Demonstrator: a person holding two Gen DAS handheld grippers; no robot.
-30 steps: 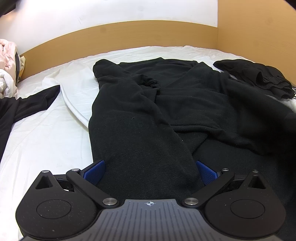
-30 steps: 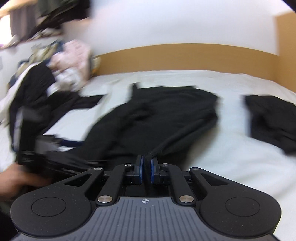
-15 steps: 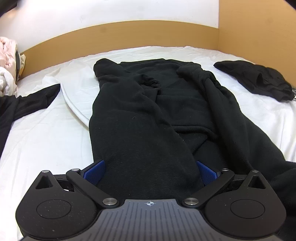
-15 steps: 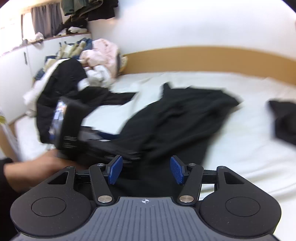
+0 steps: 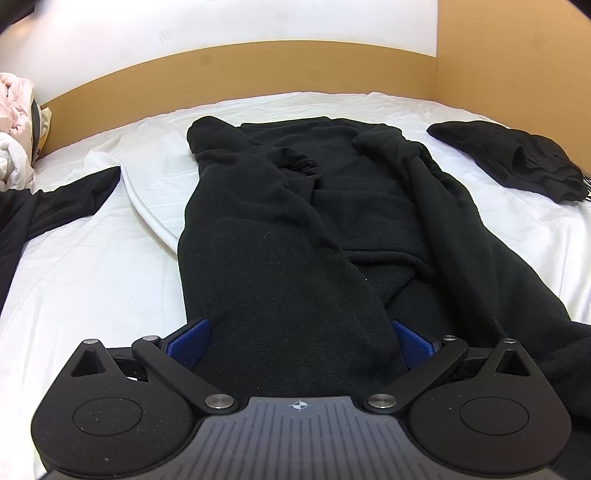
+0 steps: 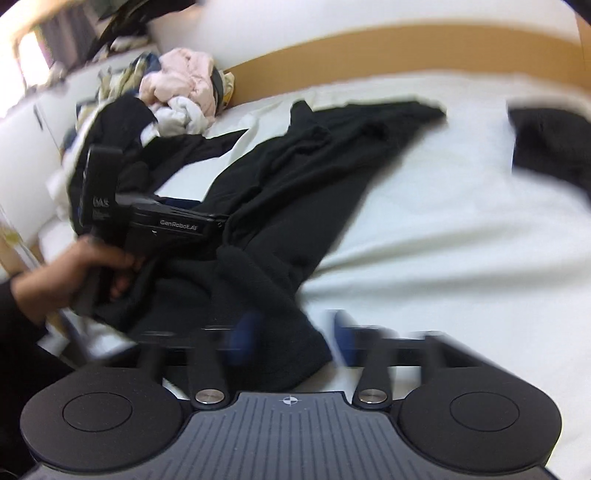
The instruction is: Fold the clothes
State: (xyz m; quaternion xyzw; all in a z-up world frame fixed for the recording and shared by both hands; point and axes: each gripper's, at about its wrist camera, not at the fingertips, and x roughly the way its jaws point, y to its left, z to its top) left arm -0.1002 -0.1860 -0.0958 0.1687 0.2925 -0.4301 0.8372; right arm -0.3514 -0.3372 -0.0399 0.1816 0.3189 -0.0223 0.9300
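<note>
Bed with black fleece garment, two hand-held grippers at its near end

Left wrist view: a white bed sheet (image 5: 92, 277), creased, is bounded by a curved wooden headboard (image 5: 258, 62), a wooden side panel (image 5: 517, 55) and a white wall (image 5: 258, 18). The black fleece garment (image 5: 280, 258) lies lengthwise down the middle of the sheet. A dark crumpled piece (image 5: 509, 158) sits apart at far right, a black sleeve (image 5: 55, 199) at left, and a pink and white pile (image 5: 14, 122) at the left edge. The left gripper (image 5: 299, 343) stands wide apart, with the garment's near end between its blue pads.

Right wrist view, blurred: the same sheet and headboard, with a heap of mixed laundry at upper left. A hand (image 6: 74, 273) holds the left gripper low at left. The right gripper (image 6: 291, 332) has its jaws closing, pads apart in the frame, with a fold of the garment between them.
</note>
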